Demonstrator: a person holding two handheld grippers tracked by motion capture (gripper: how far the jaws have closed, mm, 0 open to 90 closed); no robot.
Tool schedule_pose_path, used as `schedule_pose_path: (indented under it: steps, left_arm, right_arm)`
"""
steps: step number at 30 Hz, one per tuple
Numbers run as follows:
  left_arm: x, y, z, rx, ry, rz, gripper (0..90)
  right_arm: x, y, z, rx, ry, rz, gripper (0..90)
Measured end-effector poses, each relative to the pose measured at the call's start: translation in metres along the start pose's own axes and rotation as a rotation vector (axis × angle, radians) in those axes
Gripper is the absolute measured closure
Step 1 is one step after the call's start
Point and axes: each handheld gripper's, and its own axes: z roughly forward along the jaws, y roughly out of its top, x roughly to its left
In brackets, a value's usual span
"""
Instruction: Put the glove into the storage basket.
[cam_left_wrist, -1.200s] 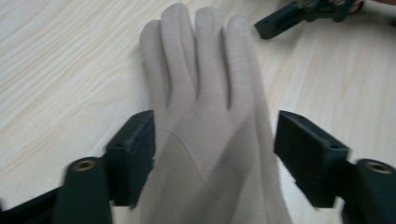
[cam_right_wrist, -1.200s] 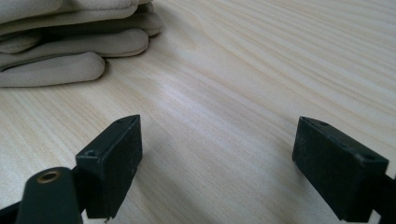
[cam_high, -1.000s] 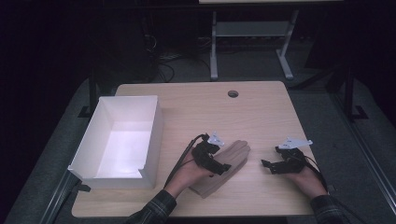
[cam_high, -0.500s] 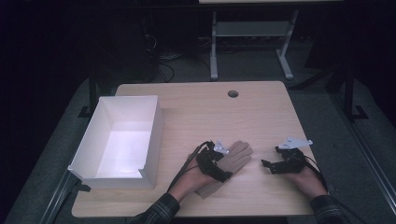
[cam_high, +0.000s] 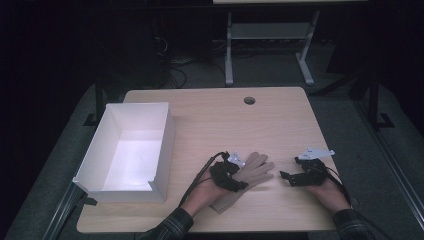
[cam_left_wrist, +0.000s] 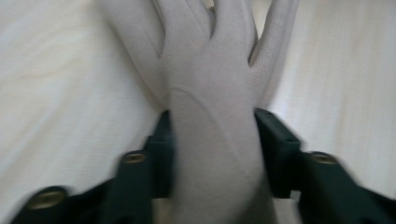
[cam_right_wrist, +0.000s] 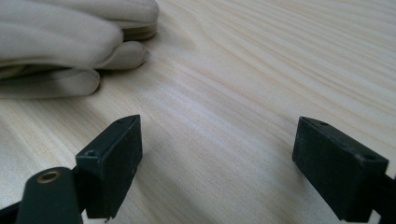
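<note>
A beige glove (cam_high: 256, 169) lies flat on the wooden table (cam_high: 280, 120), its fingers pointing up and to the right. My left gripper (cam_high: 238, 179) sits over the glove's palm. In the left gripper view the glove (cam_left_wrist: 210, 70) runs up between the black pads (cam_left_wrist: 275, 144), and both pads press against its sides. The jaws have just been closing, with the glove between them. My right gripper (cam_high: 287, 178) rests on the table to the right of the glove, open with nothing between its fingers (cam_right_wrist: 217, 149). The glove's fingertips (cam_right_wrist: 60, 32) show at the upper left of the right gripper view.
An open white box (cam_high: 167, 145) stands at the table's left side, left of the left hand. A round cable hole (cam_high: 249, 100) is near the far edge. Bare wood stretches between the box and the far right corner.
The left gripper's jaws have drawn in against the sides of the glove, and the hand has shifted slightly over it. The right hand and its gripper have kept still.
</note>
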Motion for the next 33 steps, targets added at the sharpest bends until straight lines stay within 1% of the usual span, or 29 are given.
schedule_pose_path:
  steps: [1,4,5,10,11,12,13,15,16,17,19,20,23,25,26,27,30,31,32,33]
  left_arm:
    - [0.001,0.000,0.000,0.004,-0.014,-0.003,63.3]
    - [0.002,0.000,0.000,-0.001,-0.025,-0.011,65.9]
    - [0.003,0.000,-0.001,0.002,-0.032,-0.007,66.3]
    - [0.004,0.003,-0.007,-0.007,-0.054,-0.042,66.8]
    - [0.005,0.004,-0.009,-0.004,-0.055,-0.031,66.8]
    - [0.004,0.005,-0.012,-0.007,-0.057,-0.033,66.8]
    - [0.004,0.007,-0.015,-0.013,-0.066,-0.043,66.9]
    - [0.004,0.010,-0.021,-0.013,-0.063,-0.039,66.8]
    - [0.004,0.010,-0.021,-0.013,-0.063,-0.039,66.8]
    - [0.003,0.013,-0.029,-0.018,-0.062,-0.049,66.8]
    - [0.004,0.014,-0.032,-0.021,-0.064,-0.046,66.8]
    - [0.004,0.017,-0.041,-0.027,-0.056,-0.056,66.8]
    - [0.004,0.022,-0.053,-0.033,-0.050,-0.054,66.8]
    - [0.004,0.025,-0.063,-0.045,-0.036,-0.059,66.8]
    - [0.004,0.025,-0.063,-0.045,-0.036,-0.059,66.8]
    - [0.005,0.029,-0.074,-0.051,-0.028,-0.064,66.8]
    - [0.009,0.033,-0.089,-0.068,-0.017,-0.073,66.8]
    - [0.009,0.033,-0.089,-0.068,-0.017,-0.073,66.8]
    - [0.013,0.036,-0.100,-0.075,-0.009,-0.081,66.8]
    - [0.013,0.036,-0.100,-0.075,-0.009,-0.081,66.8]
  right_arm:
    - [0.000,0.000,0.000,0.001,-0.001,0.001,15.5]
    - [0.000,0.000,0.000,0.000,-0.001,0.001,15.5]
    - [0.000,0.000,0.000,0.001,-0.001,0.002,15.5]
    - [0.000,0.000,0.000,0.000,-0.001,0.004,15.5]
    - [0.000,0.000,0.000,0.000,-0.001,0.005,15.5]
    - [0.000,0.000,0.000,0.000,-0.001,0.005,15.5]
    - [0.000,0.000,0.000,0.002,0.000,0.004,15.5]
    - [0.000,0.000,0.000,0.002,-0.001,0.004,15.5]
    - [0.000,0.000,0.000,0.002,-0.001,0.004,15.5]
    - [0.000,0.000,0.000,0.000,-0.001,0.006,15.5]
    - [0.000,0.000,0.000,0.002,0.000,0.004,15.5]
    - [0.000,0.000,0.000,0.003,-0.001,0.005,15.5]
    - [0.000,0.000,0.000,0.003,-0.001,0.004,15.5]
    - [0.000,0.000,0.000,0.000,-0.001,0.006,15.5]
    - [0.000,0.000,0.000,0.000,-0.001,0.006,15.4]
    - [0.000,0.000,0.000,0.000,0.000,0.007,15.5]
    - [0.000,0.000,0.000,0.003,0.000,0.006,15.4]
    - [0.000,0.000,0.000,0.003,0.000,0.006,15.4]
    - [0.000,0.000,0.000,0.001,-0.001,0.006,15.4]
    - [0.000,0.000,0.000,-0.001,-0.001,0.002,15.4]
